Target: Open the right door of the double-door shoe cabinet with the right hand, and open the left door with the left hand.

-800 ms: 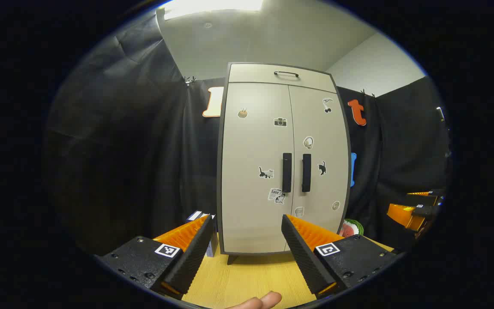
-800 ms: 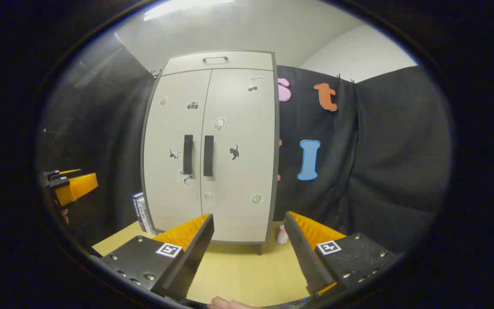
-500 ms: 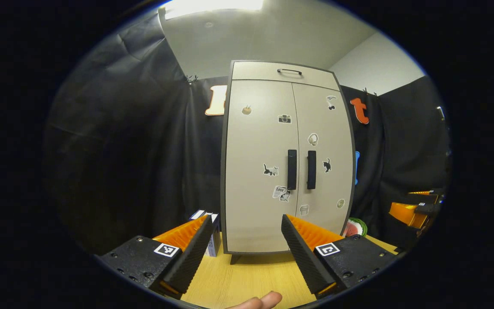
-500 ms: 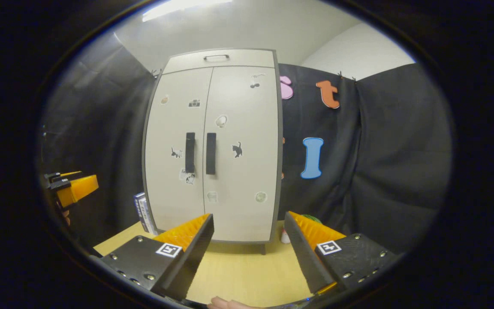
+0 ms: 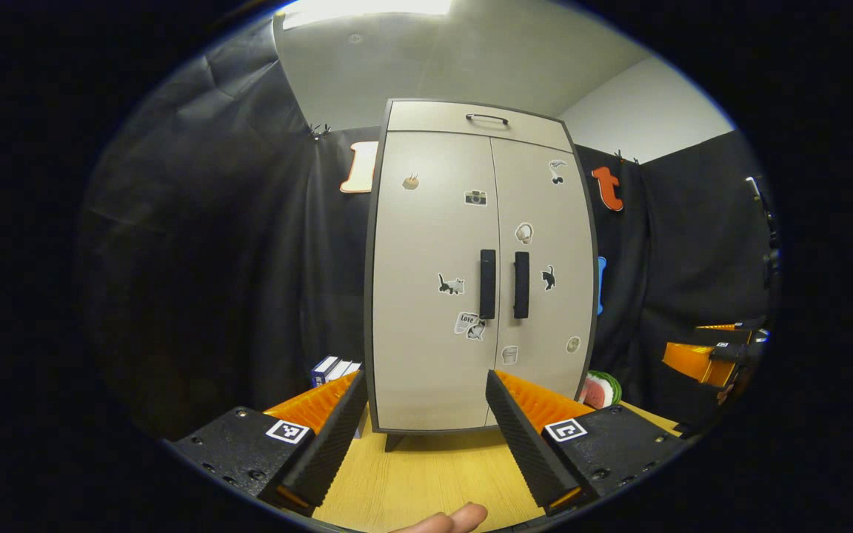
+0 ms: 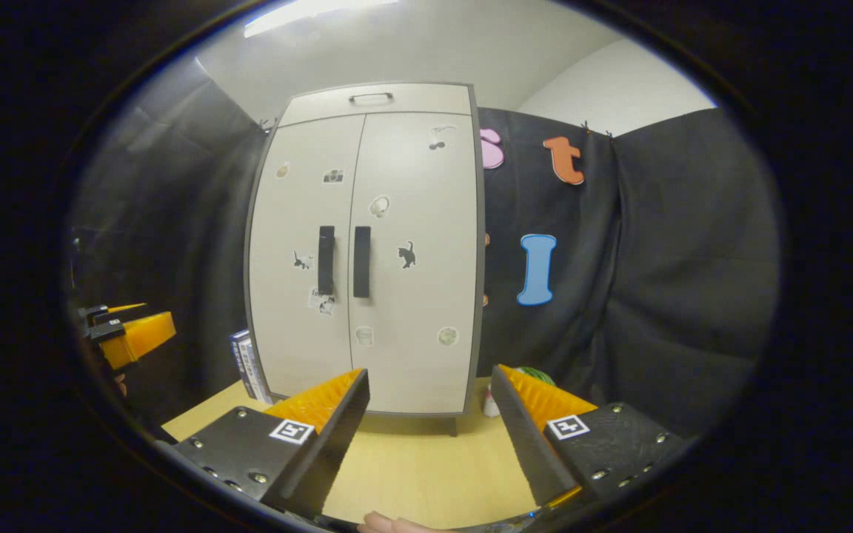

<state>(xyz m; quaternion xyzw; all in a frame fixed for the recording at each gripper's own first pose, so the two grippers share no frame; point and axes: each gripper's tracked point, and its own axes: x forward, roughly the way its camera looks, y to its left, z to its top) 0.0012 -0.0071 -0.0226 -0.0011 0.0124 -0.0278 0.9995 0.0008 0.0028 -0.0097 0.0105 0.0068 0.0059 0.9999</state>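
Both doors shut. Right tool [image 6: 430, 429] spread, empty; right handle [image 6: 361, 261] is a vertical bar up-left of it. Left tool [image 5: 423, 437] spread, left handle [image 5: 487, 283] up-right.

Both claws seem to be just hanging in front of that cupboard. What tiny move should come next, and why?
Probably carry the right gripper forward toward the right door's black handle. Both doors look shut, the gripper is open and holds nothing, and the shoe cabinet stands well ahead of it across the table.
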